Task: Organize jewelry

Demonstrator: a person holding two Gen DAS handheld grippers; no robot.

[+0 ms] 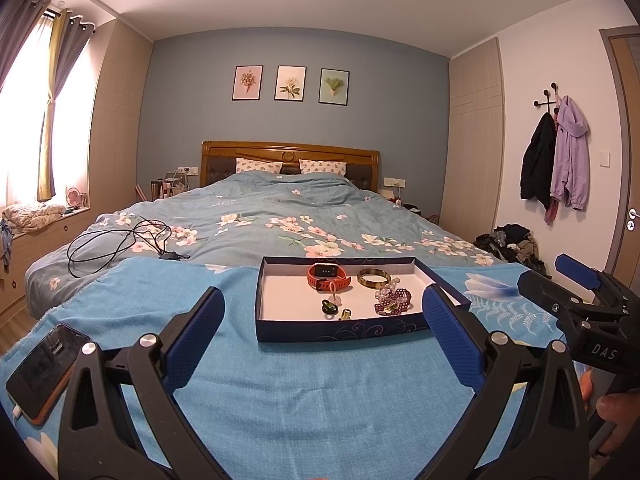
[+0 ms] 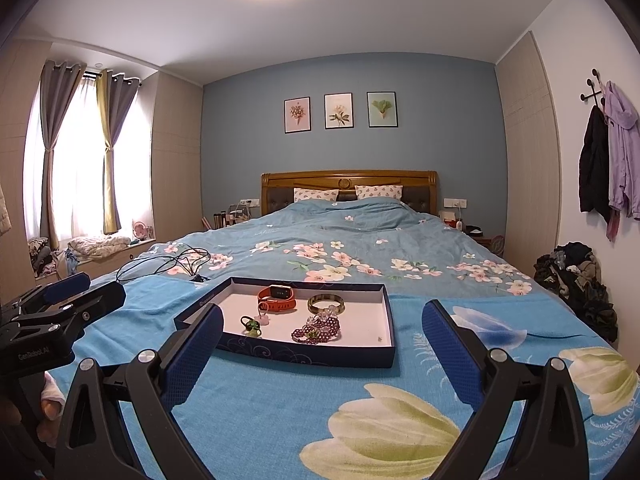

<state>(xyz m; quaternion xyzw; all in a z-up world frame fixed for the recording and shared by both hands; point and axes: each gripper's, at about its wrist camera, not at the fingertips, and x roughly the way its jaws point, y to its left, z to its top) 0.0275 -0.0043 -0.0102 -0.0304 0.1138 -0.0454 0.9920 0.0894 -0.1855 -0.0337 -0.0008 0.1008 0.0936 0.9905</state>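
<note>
A shallow dark-blue box (image 1: 336,330) (image 2: 304,354) with a white inside lies on a blue towel on the bed. In it are an orange watch (image 1: 329,276) (image 2: 277,298), a brown bangle (image 1: 373,278) (image 2: 326,303), a purple bead bracelet (image 1: 393,302) (image 2: 317,330), and small green and pink pieces (image 1: 330,307) (image 2: 252,326). My left gripper (image 1: 324,336) is open just short of the box's near wall, with nothing between its fingers. My right gripper (image 2: 322,352) is open too, near the box's front right. Each gripper shows in the other's view (image 1: 580,280) (image 2: 76,292).
A phone (image 1: 42,368) lies on the towel's left near corner. A black cable (image 1: 116,244) (image 2: 172,264) is coiled on the quilt behind the box's left. A hand (image 1: 618,420) holds the right gripper's handle. A clothes pile (image 2: 576,284) sits by the right wall.
</note>
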